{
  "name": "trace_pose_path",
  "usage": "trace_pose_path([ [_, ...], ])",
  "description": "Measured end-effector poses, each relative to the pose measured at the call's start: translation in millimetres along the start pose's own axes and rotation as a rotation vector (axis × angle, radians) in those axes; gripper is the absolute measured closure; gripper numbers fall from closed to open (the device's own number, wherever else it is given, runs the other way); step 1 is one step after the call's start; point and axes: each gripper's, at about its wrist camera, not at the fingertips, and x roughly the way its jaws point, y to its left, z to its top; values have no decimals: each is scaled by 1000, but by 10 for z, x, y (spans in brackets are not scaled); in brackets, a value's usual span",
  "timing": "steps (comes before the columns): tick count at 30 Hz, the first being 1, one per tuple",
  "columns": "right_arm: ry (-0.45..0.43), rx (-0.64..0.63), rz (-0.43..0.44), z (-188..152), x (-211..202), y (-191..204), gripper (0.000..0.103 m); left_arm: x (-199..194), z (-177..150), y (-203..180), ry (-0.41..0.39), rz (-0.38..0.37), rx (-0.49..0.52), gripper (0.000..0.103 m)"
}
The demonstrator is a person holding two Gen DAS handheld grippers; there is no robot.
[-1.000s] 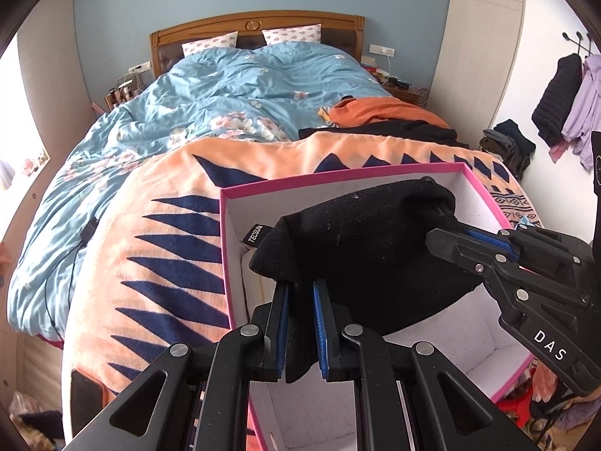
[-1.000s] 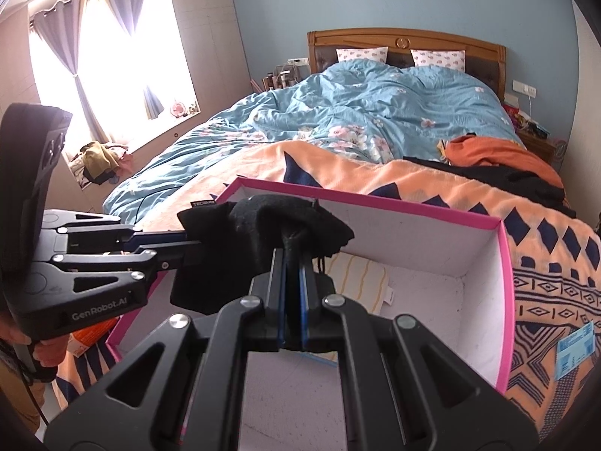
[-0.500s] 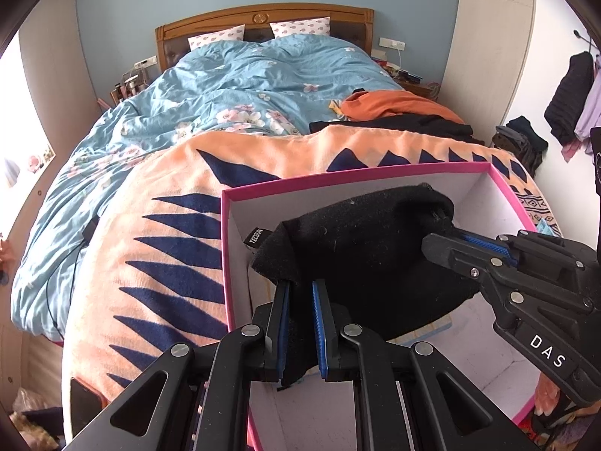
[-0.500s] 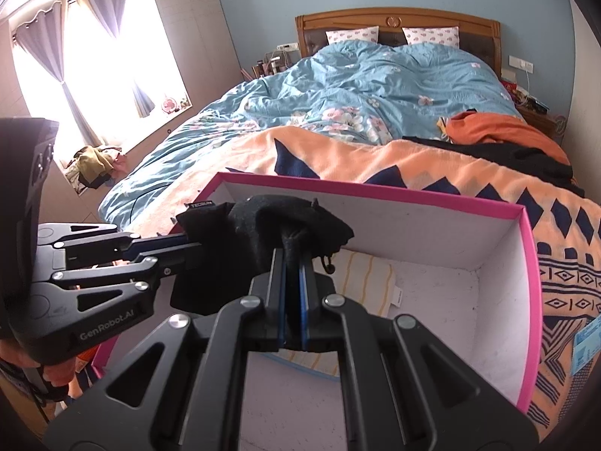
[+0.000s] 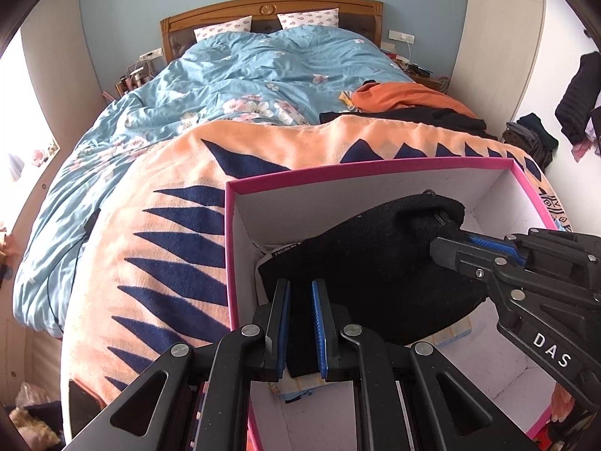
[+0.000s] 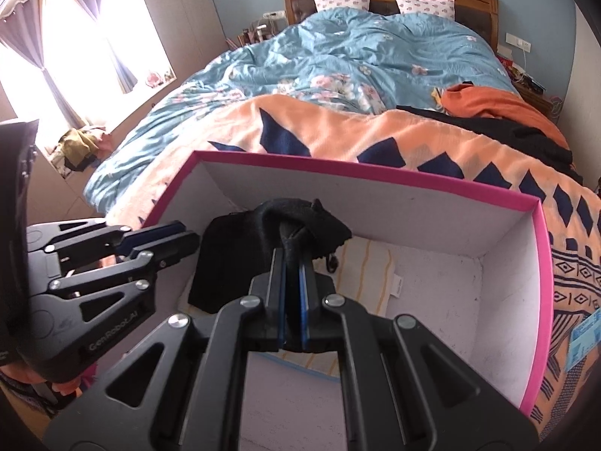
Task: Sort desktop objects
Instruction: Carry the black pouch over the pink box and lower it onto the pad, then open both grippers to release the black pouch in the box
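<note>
- Presently, a black knitted garment (image 5: 375, 274) is being held at two ends: the left gripper (image 5: 300, 293) is being kept clamped on its near edge, and the right gripper (image 6: 291, 263) is being kept clamped on a bunched fold at the other end.
- In the left wrist view, the right gripper is being seen entering from 3 o'clock, its blue pads pinching the cloth's far corner.
- The garment is being carried inside the walls of the pink-rimmed box (image 5: 375, 167), below rim level, hanging over a pale striped cloth (image 6: 370, 263) lying on the box floor.
- Whether the garment's lowest part is touching that striped cloth is not being shown clearly.
- Against the frame one second ago, the garment is being found lower: then it was standing at about rim height, now the far rim is being seen well above it in both views.
- The box is also being seen filling more of each picture, so both hands are being judged to have come down and forward together.
- The jaws are being found unchanged, pressed on cloth throughout.
- The placing step is being judged nearly complete; release onto the box floor is being expected as the remaining need.
</note>
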Motion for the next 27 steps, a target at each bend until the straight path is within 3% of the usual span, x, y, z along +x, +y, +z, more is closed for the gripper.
trace_pose_path([
  [7,65,29,-1,-2,132,-42,96,-10,-32,-11,2,-13,7,92],
  [10,98,38,-3,-9,189,-52,91,-32,-46,-34,-3,-10,18,92],
  [13,117,45,-3,-5,223,-66,77,-58,-57,-40,-7,-16,15,92],
  [14,126,51,-6,-8,234,-74,68,-69,-63,-36,-9,-18,14,92],
  [16,131,60,-11,-19,235,-85,66,-90,-81,-35,-11,-24,14,90],
  [19,134,72,-32,-21,238,-111,50,-123,-106,-28,-17,-30,7,85],
  [23,112,88,-46,-25,185,-145,48,-231,-154,-18,-48,-36,2,73],
  [27,58,88,-71,-54,32,-168,48,-401,-218,-7,-94,-46,3,52],
])
